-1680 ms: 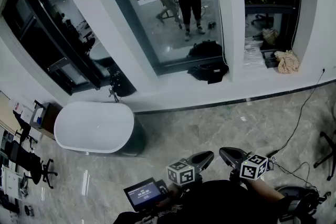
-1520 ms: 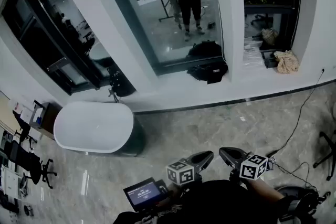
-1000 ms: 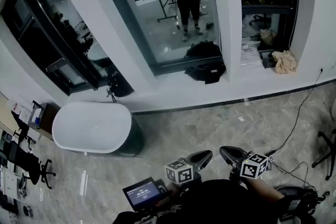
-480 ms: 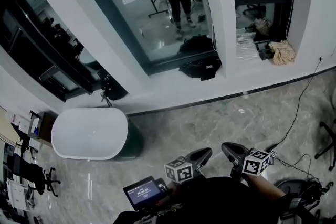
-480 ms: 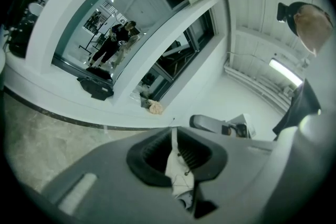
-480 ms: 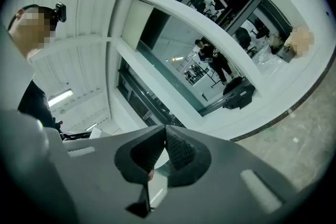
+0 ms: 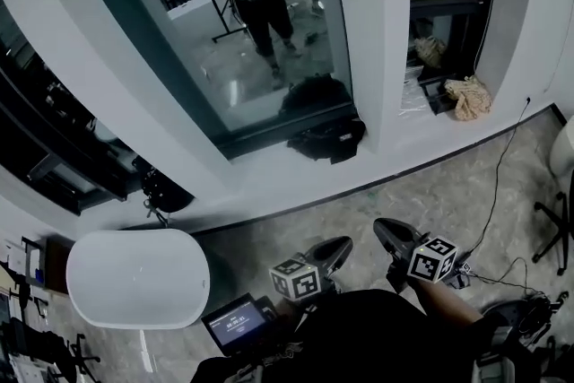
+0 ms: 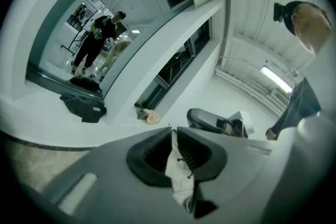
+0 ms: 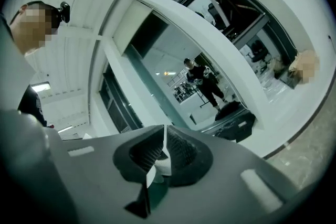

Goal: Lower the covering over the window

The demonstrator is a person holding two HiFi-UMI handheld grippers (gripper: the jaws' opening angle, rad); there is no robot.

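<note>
We hold both claws below the window (image 7: 260, 58): left claw (image 7: 343, 243) closed, empty; right claw (image 7: 380, 228) empty, jaws just parting.

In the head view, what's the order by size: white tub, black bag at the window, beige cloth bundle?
1. white tub
2. black bag
3. beige cloth bundle
The tub lies nearer the camera, so real sizes are unsure.

Tub (image 7: 134, 278) at lower left, bag (image 7: 325, 139) below window (image 7: 269, 58), perhaps cloth (image 7: 467, 97) far right.
</note>
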